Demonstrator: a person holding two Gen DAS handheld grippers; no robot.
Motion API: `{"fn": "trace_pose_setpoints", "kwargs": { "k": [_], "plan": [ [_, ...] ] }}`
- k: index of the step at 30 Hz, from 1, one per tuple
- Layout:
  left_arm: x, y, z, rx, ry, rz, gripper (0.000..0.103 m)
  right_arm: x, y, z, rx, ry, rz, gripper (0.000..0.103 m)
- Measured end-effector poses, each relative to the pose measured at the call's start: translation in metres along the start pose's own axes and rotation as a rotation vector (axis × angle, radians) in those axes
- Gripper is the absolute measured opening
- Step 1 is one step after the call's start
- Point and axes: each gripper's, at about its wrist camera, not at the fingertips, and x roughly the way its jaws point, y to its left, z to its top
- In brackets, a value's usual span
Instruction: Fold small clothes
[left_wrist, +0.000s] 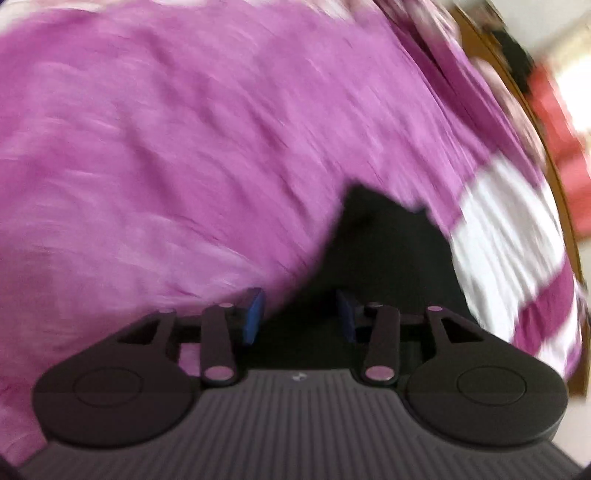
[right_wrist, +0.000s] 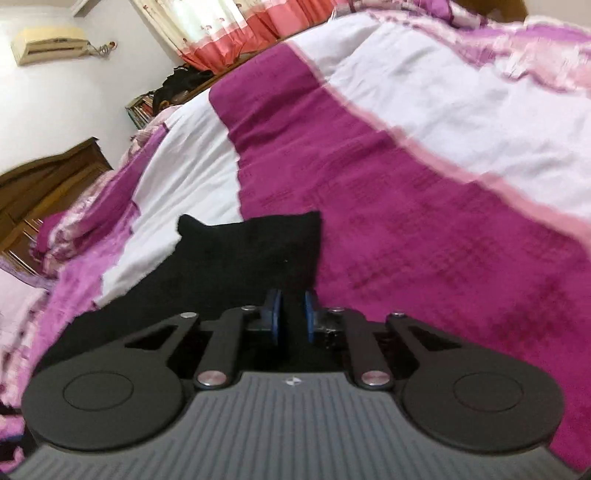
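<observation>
black cloth (right_wrist: 258, 254) lying on a purple and white bedspread (right_wrist: 406, 206), right gripper (right_wrist: 291, 317) pinching its near edge, left gripper (left_wrist: 301, 314) wide open over it, holding nothing

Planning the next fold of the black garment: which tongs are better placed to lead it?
Right. The right tongs look shut on the black garment, lying on the bedspread. The left tongs are open, gripping nothing, their view motion-blurred.

Open bedspread (right_wrist: 424, 192) lies right of the black garment (right_wrist: 255, 251); a wooden headboard (right_wrist: 51, 177) stands far left.
</observation>
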Motion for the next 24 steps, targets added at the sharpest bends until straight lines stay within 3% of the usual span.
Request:
{"fn": "trace_pose_setpoints", "kwargs": {
  "k": [1,3,5,9,10,13,16,19,21,24],
  "plan": [
    [0.002,-0.005,-0.004,0.057,-0.014,0.013,0.052,-0.002,0.0,-0.001,-0.018,-0.005,-0.045,0.001],
    [0.0,-0.015,-0.011,0.161,-0.059,0.046,0.052,-0.007,-0.01,0.0,-0.012,0.001,-0.144,0.0],
    [-0.003,-0.021,-0.017,0.211,-0.081,0.075,0.052,-0.01,-0.018,0.001,-0.002,0.017,-0.117,0.0],
    [-0.01,-0.019,-0.022,0.173,-0.101,0.094,0.053,-0.013,0.017,0.019,-0.193,-0.074,-0.014,0.001],
    [-0.009,-0.023,-0.021,0.155,-0.105,0.101,0.053,-0.008,0.031,0.025,-0.265,-0.059,0.014,0.004],
    [-0.006,-0.024,-0.021,0.086,-0.106,0.106,0.053,0.038,0.067,0.044,-0.411,0.106,0.091,0.006],
    [-0.006,-0.031,-0.022,0.102,-0.116,0.129,0.053,0.084,0.086,0.048,-0.499,0.219,0.023,0.007],
    [-0.006,-0.036,-0.02,0.103,-0.125,0.115,0.053,0.092,0.102,0.045,-0.663,0.18,-0.067,0.008],
    [-0.005,-0.036,-0.02,0.094,-0.123,0.111,0.053,0.09,0.099,0.05,-0.657,0.156,-0.073,0.013],
    [-0.004,-0.035,-0.021,0.084,-0.114,0.108,0.053,0.094,0.085,0.056,-0.606,0.195,-0.052,0.031]
  ]
}}
